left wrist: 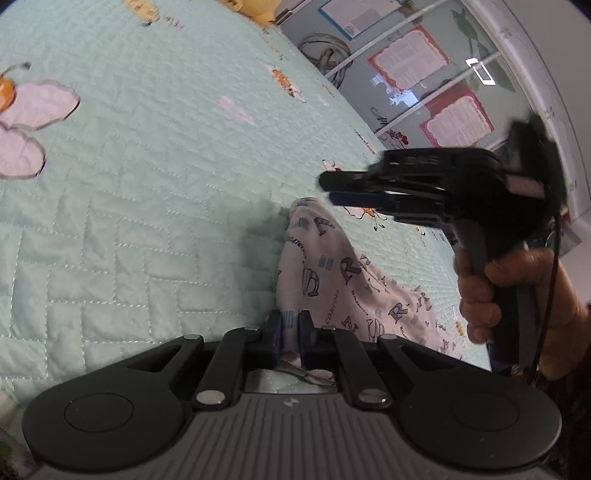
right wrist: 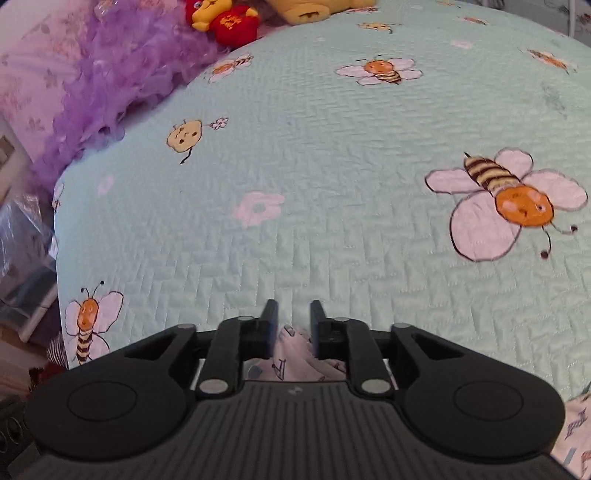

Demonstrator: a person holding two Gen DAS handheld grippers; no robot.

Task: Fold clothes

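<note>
Nearest to us, the left tool (left wrist: 290, 334) was clenched on the printed garment (left wrist: 343, 280), its 2 blue pads pressed close with a fold of the white, letter-patterned cloth pinched between them. From that grip the garment ran away from us across the quilted bedspread (left wrist: 147, 177), ending in a bunched tip that lay flat near the other tool.

In the right wrist view, the right tool (right wrist: 293, 326) stood with its jaws parted, a bunch of the same printed cloth lying between them. We could not see either pad pressing on it, so we judged this tool released rather than gripping. From the left wrist view the right tool (left wrist: 334, 190) hung just above the garment's far tip, blurred, held in a person's hand (left wrist: 491, 291).

Farther off, the mint bedspread with its bee (right wrist: 509, 199) and flower prints was bare. Beyond it, plush toys (right wrist: 225, 18) and a purple ruffled fabric (right wrist: 122, 74) sat at the bed's far edge.

We judged the fold barely begun. The chief risk was a one-sided grip: if the left tool lifted or pulled while the right held nothing, the garment would drag and twist instead of spreading. The right tool might also close on too thin a pinch and slip off, or catch the bedspread along with the cloth, since both lay touching under its jaws.
</note>
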